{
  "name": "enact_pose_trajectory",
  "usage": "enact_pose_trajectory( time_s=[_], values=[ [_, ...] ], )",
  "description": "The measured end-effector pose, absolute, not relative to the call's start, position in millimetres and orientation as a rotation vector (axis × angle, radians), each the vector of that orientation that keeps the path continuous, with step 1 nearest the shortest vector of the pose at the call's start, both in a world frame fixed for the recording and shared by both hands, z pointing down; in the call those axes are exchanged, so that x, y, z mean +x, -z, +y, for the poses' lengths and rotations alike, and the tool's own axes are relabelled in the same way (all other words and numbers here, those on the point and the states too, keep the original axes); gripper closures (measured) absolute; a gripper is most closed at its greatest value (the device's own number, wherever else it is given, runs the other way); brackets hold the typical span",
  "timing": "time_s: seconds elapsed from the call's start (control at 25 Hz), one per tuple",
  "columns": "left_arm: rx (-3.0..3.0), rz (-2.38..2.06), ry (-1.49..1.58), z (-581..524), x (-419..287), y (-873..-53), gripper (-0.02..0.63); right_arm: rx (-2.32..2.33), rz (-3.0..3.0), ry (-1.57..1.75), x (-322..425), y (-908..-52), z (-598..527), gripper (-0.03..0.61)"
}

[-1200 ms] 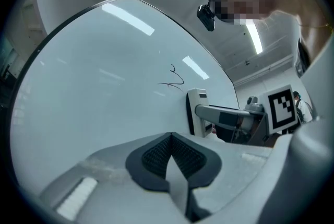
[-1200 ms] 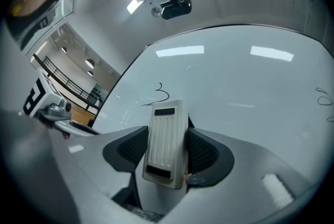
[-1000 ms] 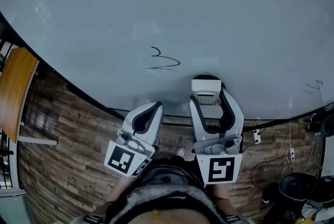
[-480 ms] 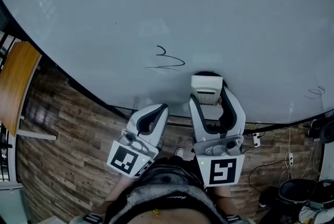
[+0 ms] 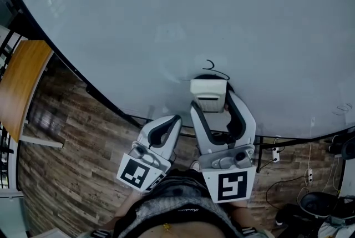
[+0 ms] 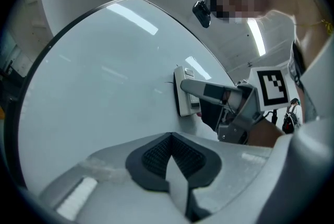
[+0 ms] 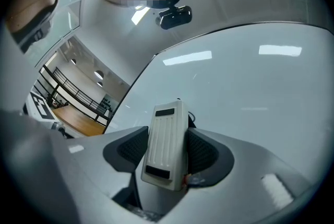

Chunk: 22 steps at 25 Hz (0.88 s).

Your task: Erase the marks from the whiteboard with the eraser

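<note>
While my right gripper (image 5: 213, 102) pinches the eraser (image 5: 208, 90) by its two long sides, the ribbed back faces me and the felt face is left free to work. The right gripper view shows the block upright between the pads, gripped low on its body, so most of it sticks out ahead of the jaws. From the left gripper view the eraser looks laid flat against the whiteboard (image 5: 166, 20), which is how I want it, since full contact should wipe cleaner than an edge. A small black mark (image 5: 214, 69), a curl with a stroke under it, sits just above the eraser's top edge and partly meets it. I judge the wipe to be right at this mark, with an upward pass needed to cover it. My left gripper (image 5: 168, 121) has its jaws pressed together on nothing. It hangs low beside the right one, below the board's bottom edge and off the surface, I think simply to stay out of the eraser's path. Farther out, a second faint scribble (image 5: 342, 109) lies near the board's lower right rim, well apart from the eraser, so that one is not yet done. Past the board I see plank floor (image 5: 72, 137), an orange tabletop (image 5: 22, 87) at the left, and cables (image 5: 288, 173) at the right.
</note>
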State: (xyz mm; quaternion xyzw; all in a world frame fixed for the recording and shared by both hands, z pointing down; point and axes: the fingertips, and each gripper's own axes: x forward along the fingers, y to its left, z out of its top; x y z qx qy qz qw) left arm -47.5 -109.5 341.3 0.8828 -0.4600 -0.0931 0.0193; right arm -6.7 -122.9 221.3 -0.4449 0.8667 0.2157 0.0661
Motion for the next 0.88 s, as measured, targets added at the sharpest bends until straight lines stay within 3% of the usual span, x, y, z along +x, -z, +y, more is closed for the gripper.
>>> enact_pose_trajectory(
  time_s=[0.6,0.88],
  values=[
    [2.689,-1.559,0.281,-100.2,-131.0,-342.6,0.615,-1.101,2.743,-0.661,-136.0,-233.2,-118.1,0.337],
    [2.663,-1.606,0.249,-98.8,-144.4,-347.9,0.615,-1.051,2.769,-0.627,-147.0,-239.6,-118.6,0.337]
  ],
)
